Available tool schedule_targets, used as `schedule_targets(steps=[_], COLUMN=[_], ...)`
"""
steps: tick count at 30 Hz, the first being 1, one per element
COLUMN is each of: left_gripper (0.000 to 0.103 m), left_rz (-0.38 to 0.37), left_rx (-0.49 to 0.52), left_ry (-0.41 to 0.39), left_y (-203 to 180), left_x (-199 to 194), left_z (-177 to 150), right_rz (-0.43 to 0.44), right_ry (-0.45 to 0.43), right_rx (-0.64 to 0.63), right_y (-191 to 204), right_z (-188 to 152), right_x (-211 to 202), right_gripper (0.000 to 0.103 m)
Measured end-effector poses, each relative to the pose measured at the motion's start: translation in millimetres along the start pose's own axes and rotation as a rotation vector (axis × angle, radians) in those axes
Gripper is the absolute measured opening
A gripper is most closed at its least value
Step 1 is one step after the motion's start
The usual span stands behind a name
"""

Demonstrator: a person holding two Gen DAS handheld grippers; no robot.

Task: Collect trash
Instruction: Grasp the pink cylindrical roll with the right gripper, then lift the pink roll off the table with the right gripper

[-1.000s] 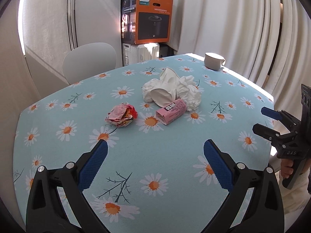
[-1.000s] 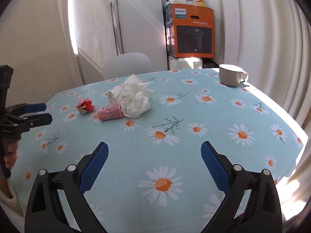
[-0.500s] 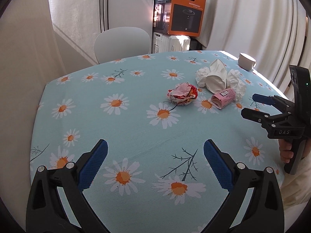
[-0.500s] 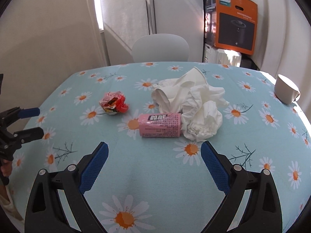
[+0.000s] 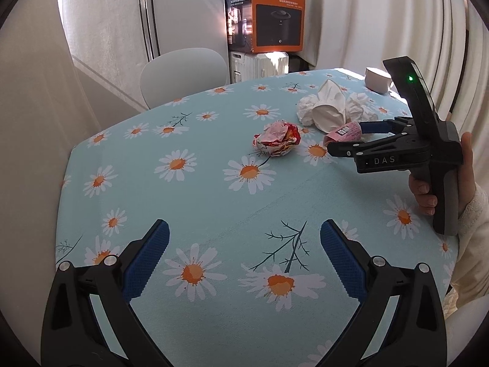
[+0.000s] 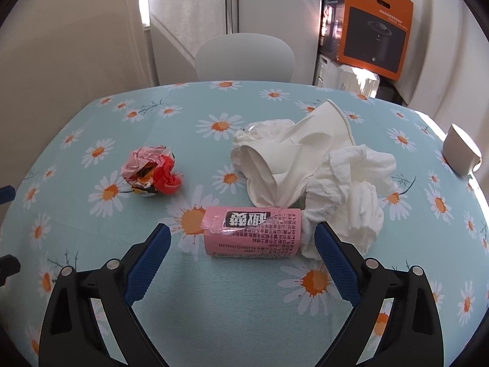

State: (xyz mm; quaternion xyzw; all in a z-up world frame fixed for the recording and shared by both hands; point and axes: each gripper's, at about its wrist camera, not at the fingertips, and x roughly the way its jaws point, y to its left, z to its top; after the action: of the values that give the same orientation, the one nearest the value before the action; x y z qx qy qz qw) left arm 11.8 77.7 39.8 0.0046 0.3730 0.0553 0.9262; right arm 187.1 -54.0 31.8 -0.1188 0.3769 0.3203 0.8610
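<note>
A pink roll with a printed label lies on the daisy tablecloth, just ahead of and between my right gripper's open fingers. Behind it sit a crushed white paper cup and crumpled white tissues. A crumpled red and pink wrapper lies to the left. In the left wrist view my left gripper is open and empty over bare cloth, well short of the wrapper. The right gripper shows there at the pink roll.
A white mug stands at the table's far right edge. A white chair stands behind the table. An orange box is stacked on white items in the back corner. Curtains hang to the right.
My right gripper has moved forward to the pink roll, which now lies close between its fingers. My left gripper's view has shifted slightly; both grippers stay open.
</note>
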Motion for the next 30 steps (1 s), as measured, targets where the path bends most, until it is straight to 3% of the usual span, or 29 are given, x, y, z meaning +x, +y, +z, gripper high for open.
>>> schedule_targets(steps=[1, 2, 5, 9, 16, 23, 30], left_gripper=[0.097, 0.097, 0.097, 0.097, 0.097, 0.097, 0.097], left_rz=[0.002, 0.004, 0.007, 0.001, 0.016, -0.026, -0.018], left_rx=[0.010, 0.018, 0.033, 0.021, 0.018, 0.013, 0.050], left_ry=[0.003, 0.006, 0.010, 0.023, 0.028, 0.022, 0.010], left_y=[-2.2, -4.2, -7.8, -7.2, -6.3, -11.0, -22.7], left_x=[0.9, 1.9, 4.0, 8.0, 15.0, 20.2, 24.8], left_z=[-0.4, -0.7, -1.4, -1.3, -1.7, 0.2, 3.1], right_rz=[0.018, 0.032, 0.051, 0.054, 0.103, 0.058, 0.048], right_ry=[0.002, 0.006, -0.010, -0.098, -0.329, -0.547, -0.549], right_rx=[0.013, 0.012, -0.013, -0.047, -0.070, -0.063, -0.055], right_y=[-2.7, -3.0, 0.7, 8.2, 5.9, 2.2, 0.6], right_z=[1.3, 2.1, 1.9, -2.6, -15.4, -34.6, -38.1], right_x=[1.5, 3.4, 1.7, -16.6, -62.2, -103.4, -113.7], right_gripper=[0.069, 0.060, 0.059, 0.058, 0.059, 0.059, 0.059])
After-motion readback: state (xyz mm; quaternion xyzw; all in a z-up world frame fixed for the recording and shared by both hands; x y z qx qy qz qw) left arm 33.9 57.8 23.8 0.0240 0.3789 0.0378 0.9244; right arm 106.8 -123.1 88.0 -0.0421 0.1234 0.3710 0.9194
